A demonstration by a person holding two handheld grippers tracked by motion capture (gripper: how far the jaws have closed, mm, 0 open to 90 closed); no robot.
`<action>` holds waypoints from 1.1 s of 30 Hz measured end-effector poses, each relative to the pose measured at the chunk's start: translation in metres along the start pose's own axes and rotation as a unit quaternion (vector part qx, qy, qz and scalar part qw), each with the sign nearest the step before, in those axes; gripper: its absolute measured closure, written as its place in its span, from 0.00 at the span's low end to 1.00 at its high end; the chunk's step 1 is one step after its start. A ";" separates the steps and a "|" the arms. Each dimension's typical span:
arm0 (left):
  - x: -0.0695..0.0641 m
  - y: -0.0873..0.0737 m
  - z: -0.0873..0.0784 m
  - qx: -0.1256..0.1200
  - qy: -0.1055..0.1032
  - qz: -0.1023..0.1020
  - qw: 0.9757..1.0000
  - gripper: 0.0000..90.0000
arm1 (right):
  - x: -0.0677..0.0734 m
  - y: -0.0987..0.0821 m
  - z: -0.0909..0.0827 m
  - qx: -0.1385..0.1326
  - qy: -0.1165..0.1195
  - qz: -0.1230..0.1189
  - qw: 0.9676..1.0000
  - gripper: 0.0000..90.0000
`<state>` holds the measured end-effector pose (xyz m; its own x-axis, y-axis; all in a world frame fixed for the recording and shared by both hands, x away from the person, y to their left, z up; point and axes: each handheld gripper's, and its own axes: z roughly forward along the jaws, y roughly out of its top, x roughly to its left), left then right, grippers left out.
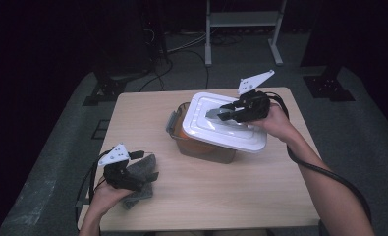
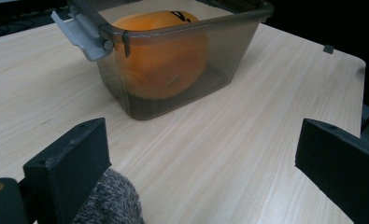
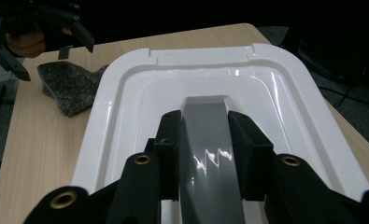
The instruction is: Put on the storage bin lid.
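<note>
A smoky grey clear container [image 1: 201,150] stands mid-table with an orange ball [image 2: 161,51] inside. Its white lid [image 1: 221,130] hangs tilted over the container's right part, and the left end of the box is uncovered. My right gripper [image 1: 226,114] is shut on the lid's grey handle [image 3: 205,112], with one jaw on either side of it [image 3: 204,140]. At the table's front left, my left gripper [image 1: 145,166] stands open just above a grey felt cloth [image 1: 137,196]. In the left gripper view the jaws [image 2: 205,154] are wide apart, and the cloth [image 2: 109,200] lies by the left one.
A grey latch [image 2: 81,35] sticks out from the container's left end. The wooden table [image 1: 221,196] has bare room in front of and to the right of the container. Beyond the table stand a metal frame [image 1: 243,22] and floor cables.
</note>
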<state>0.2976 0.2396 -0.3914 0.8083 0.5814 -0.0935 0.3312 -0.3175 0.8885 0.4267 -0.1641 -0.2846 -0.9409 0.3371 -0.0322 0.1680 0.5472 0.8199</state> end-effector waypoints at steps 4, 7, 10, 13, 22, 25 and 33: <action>0.001 -0.001 -0.001 -0.001 0.000 0.000 1.000 0.03 | -0.003 0.002 0.011 0.006 0.005 -0.003 1.000 0.72; 0.001 0.000 -0.001 0.000 -0.001 -0.001 1.000 0.03 | -0.005 0.004 0.018 0.006 0.010 -0.002 1.000 0.72; 0.000 0.000 -0.001 -0.002 -0.002 0.000 1.000 0.03 | -0.007 0.006 0.025 0.006 0.013 -0.003 1.000 0.72; 0.000 0.000 -0.001 -0.002 -0.002 0.000 1.000 0.03 | -0.008 0.007 0.031 0.008 0.015 -0.002 1.000 0.72; 0.001 0.000 -0.002 -0.003 -0.001 -0.001 1.000 0.03 | -0.014 0.007 0.046 0.011 0.021 -0.001 1.000 0.72; 0.002 -0.001 -0.002 -0.002 -0.001 0.000 1.000 0.03 | -0.016 0.007 0.051 0.013 0.023 -0.001 1.000 0.72; 0.002 -0.001 -0.003 -0.006 0.000 -0.002 1.000 0.03 | -0.018 0.010 0.061 0.020 0.029 -0.005 0.999 0.72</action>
<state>0.2973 0.2434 -0.3907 0.8075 0.5818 -0.0971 0.3280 -0.3060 0.8938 0.4632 -0.1181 -0.3110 -0.9579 0.2871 -0.0063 0.1688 0.5808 0.7963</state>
